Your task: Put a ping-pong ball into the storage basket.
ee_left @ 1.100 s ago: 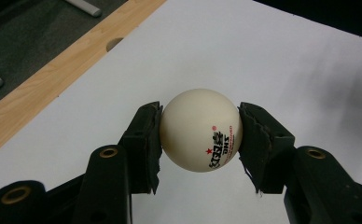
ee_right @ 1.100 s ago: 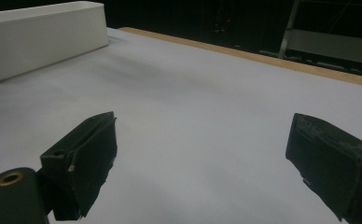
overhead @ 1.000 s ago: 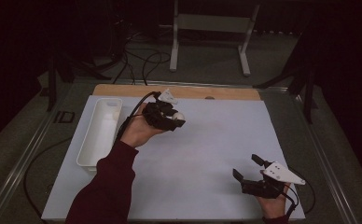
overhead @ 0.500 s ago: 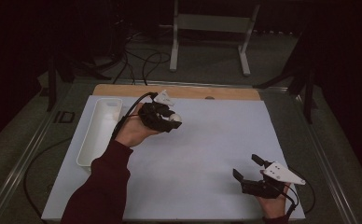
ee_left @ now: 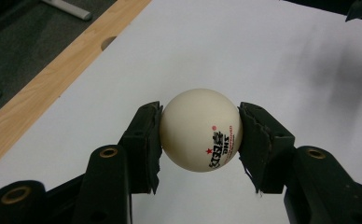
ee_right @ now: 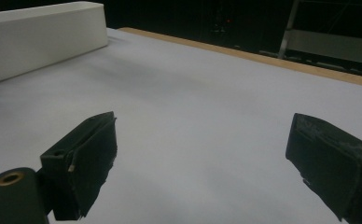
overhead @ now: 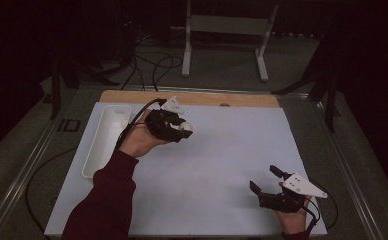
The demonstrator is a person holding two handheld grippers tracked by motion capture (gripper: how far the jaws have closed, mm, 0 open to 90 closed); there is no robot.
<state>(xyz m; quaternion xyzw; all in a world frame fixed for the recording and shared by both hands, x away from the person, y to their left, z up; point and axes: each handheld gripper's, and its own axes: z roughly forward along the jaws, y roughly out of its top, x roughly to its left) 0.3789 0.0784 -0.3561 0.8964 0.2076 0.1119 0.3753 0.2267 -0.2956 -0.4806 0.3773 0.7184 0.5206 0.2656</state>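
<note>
So the left gripper [ee_left: 200, 133] is squeezing the ping-pong ball [ee_left: 200, 129] between both pads, hovering just right of the white tray [overhead: 107, 137].

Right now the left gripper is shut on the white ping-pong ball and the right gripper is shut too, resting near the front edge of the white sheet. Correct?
Not quite. The left gripper is shut on the white ping-pong ball, but the right gripper is open with nothing between its pads, as the right gripper view shows. It does sit near the front edge of the white sheet.
</note>
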